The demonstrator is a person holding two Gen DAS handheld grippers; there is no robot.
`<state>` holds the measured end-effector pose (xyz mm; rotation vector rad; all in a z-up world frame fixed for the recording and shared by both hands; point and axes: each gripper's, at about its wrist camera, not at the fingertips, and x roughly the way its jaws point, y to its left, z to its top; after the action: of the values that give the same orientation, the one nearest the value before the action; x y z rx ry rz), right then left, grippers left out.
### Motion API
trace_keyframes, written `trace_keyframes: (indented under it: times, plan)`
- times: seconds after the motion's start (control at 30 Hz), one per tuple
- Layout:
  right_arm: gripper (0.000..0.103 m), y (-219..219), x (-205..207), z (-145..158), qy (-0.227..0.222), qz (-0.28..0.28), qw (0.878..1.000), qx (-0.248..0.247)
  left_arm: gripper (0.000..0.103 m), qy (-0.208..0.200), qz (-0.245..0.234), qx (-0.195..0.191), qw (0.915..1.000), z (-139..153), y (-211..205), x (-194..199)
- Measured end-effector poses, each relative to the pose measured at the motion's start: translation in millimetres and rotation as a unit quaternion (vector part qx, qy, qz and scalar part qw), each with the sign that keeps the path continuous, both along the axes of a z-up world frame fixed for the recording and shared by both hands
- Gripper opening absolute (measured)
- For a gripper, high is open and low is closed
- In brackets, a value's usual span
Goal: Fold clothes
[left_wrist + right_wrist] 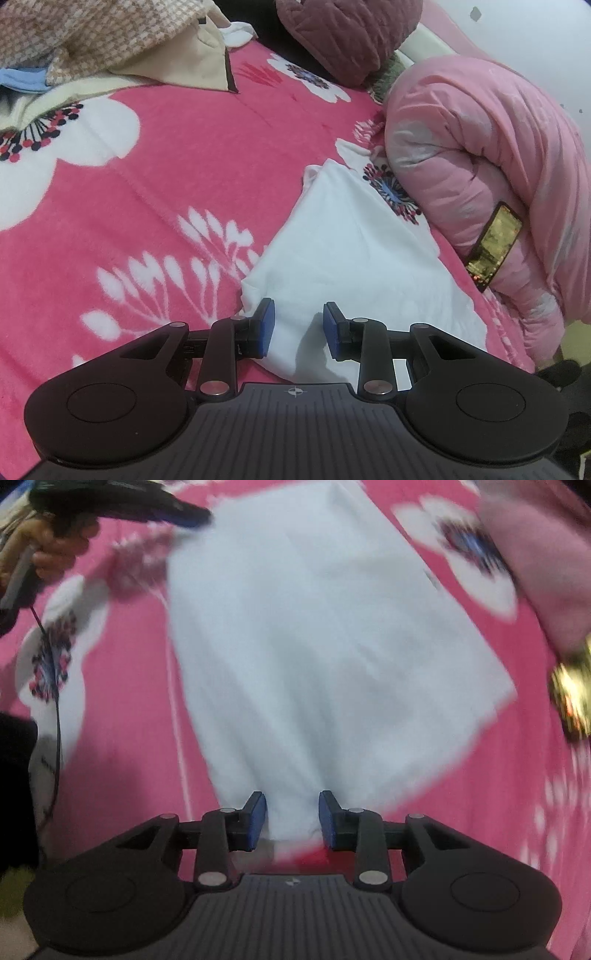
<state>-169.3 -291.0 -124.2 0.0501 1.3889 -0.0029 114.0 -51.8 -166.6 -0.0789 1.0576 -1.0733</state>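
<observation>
Folded white garment (354, 266): flat on pink floral blanket (177, 177), near rolled pink quilt (480, 177) on right. Left gripper (298, 330): jaws spread over garment's near corner, nothing pinched. Right gripper (291, 821): jaws spread, garment edge between pads, unpressed. Phone (495, 245): against quilt.

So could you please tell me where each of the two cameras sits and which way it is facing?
Left wrist: on the left tongs, looking obliquely across the pink floral blanket at the white garment; only its own open fingers show.
Right wrist: on the right tongs, looking steeply down on the white garment; a hand holding the left tongs shows.
Shared: garment, blanket, pink quilt.
</observation>
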Motion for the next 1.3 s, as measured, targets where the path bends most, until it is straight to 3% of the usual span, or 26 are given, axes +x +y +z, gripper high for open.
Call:
trace_keyframes:
  times: [0.07, 0.1, 0.23, 0.3, 0.37, 0.43, 0.57, 0.63, 0.7, 0.87, 1.0, 1.07, 1.2, 1.27, 1.3]
  plan:
    - [0.035, -10.7, -9.0, 7.9, 0.024, -0.018, 0.999, -0.012, 0.031, -0.004, -0.005, 0.001, 1.0, -0.3, -0.4, -0.5]
    - [0.035, -16.3, -11.1, 18.4, 0.015, -0.023, 1.0, -0.016, 0.031, -0.005, -0.006, 0.001, 1.0, -0.1, -0.9, -0.5]
    - [0.036, -38.3, 3.0, 64.7, -0.088, -0.074, 0.993, 0.013, 0.032, -0.009, -0.008, 0.006, 0.9999, 1.4, -3.3, -1.6]
    - [0.037, -41.2, 19.7, 65.3, -0.138, -0.089, 0.986, 0.021, 0.032, -0.013, -0.009, 0.008, 0.9998, 1.9, -4.5, -2.5]
    - [0.037, -43.5, 40.4, 51.0, -0.168, -0.107, 0.979, 0.039, 0.032, -0.013, -0.009, 0.01, 0.9998, 1.8, -5.2, -2.7]
    - [0.037, -46.9, 51.8, 25.2, -0.17, -0.123, 0.977, 0.035, 0.032, -0.011, -0.009, 0.011, 0.9998, 1.9, -5.9, -1.8]
    - [0.036, -77.9, 32.8, -12.6, -0.133, -0.205, 0.97, 0.014, 0.032, 0.0, -0.006, 0.007, 1.0, 1.1, -4.8, 1.1]
    - [0.037, -97.4, 6.2, -5.5, -0.143, -0.264, 0.953, 0.037, 0.032, 0.007, -0.002, 0.003, 1.0, 0.4, -3.9, 2.2]
    - [0.038, -108.2, -14.3, 1.0, -0.149, -0.309, 0.939, 0.015, 0.036, 0.016, 0.004, -0.003, 0.9999, 0.0, -2.9, 3.6]
    - [0.048, -130.3, -61.6, 5.3, -0.239, -0.396, 0.88, 0.108, 0.041, 0.036, 0.031, -0.017, 0.9987, 8.7, 2.9, 2.4]
    - [0.055, -147.2, -75.0, -3.0, -0.268, -0.435, 0.842, 0.172, 0.052, 0.019, 0.051, -0.038, 0.9978, 28.6, 14.6, -7.0]
    - [0.061, -158.1, -82.3, -9.2, -0.277, -0.462, 0.815, 0.212, 0.053, 0.017, 0.062, -0.059, 0.9962, 39.4, 22.5, -13.6]
    - [0.066, -173.2, -91.4, -19.3, -0.303, -0.49, 0.77, 0.275, 0.064, 0.066, 0.04, -0.088, 0.9931, 39.5, 25.1, -40.9]
    - [0.07, -174.9, -95.0, -20.8, -0.317, -0.49, 0.755, 0.298, 0.064, 0.092, 0.027, -0.101, 0.9902, 38.5, 25.6, -55.0]
    - [0.072, -175.0, -94.2, -21.7, -0.32, -0.487, 0.754, 0.304, 0.064, 0.11, 0.02, -0.1, 0.9887, 33.9, 24.4, -63.1]
